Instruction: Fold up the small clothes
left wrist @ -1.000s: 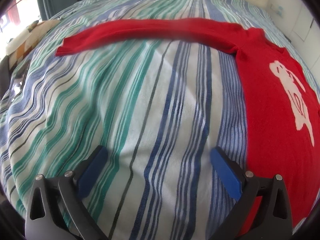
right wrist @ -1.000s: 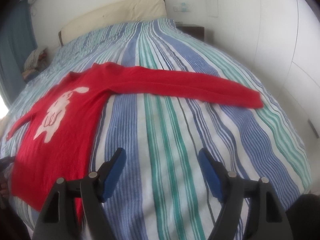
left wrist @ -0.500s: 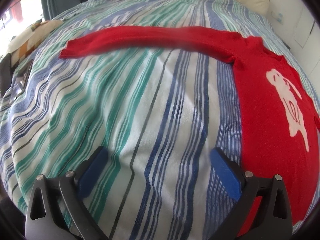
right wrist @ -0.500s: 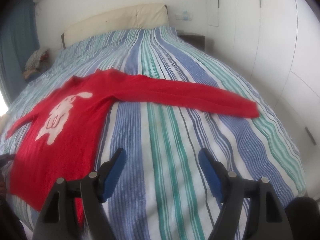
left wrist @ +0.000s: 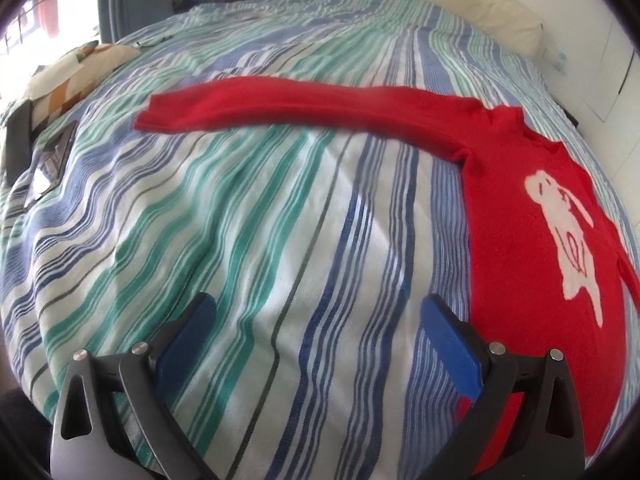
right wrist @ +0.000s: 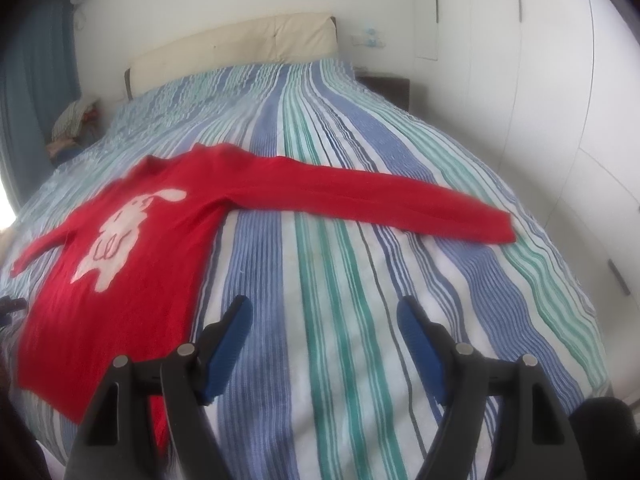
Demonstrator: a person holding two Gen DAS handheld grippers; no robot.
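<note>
A red long-sleeved sweater (left wrist: 520, 208) with a white rabbit on its front lies flat on the striped bed, both sleeves spread out sideways. In the left wrist view its left sleeve (left wrist: 288, 108) reaches across the bed to the left. In the right wrist view the sweater (right wrist: 132, 232) lies at the left and its other sleeve (right wrist: 380, 204) reaches right. My left gripper (left wrist: 318, 312) is open and empty above the bedcover, left of the sweater's hem. My right gripper (right wrist: 324, 316) is open and empty above the bedcover, right of the hem.
The striped bedcover (left wrist: 240, 220) has soft wrinkles. A patterned cushion (left wrist: 68, 80) and dark flat items (left wrist: 52, 156) lie at the bed's left edge. A cream headboard (right wrist: 240, 48), a nightstand (right wrist: 384, 84) and white wardrobe doors (right wrist: 560, 80) stand behind and to the right.
Both grippers have lifted and tilted slightly, so the sweater sits lower in both views. The sweater has not moved. Both grippers stay open.
</note>
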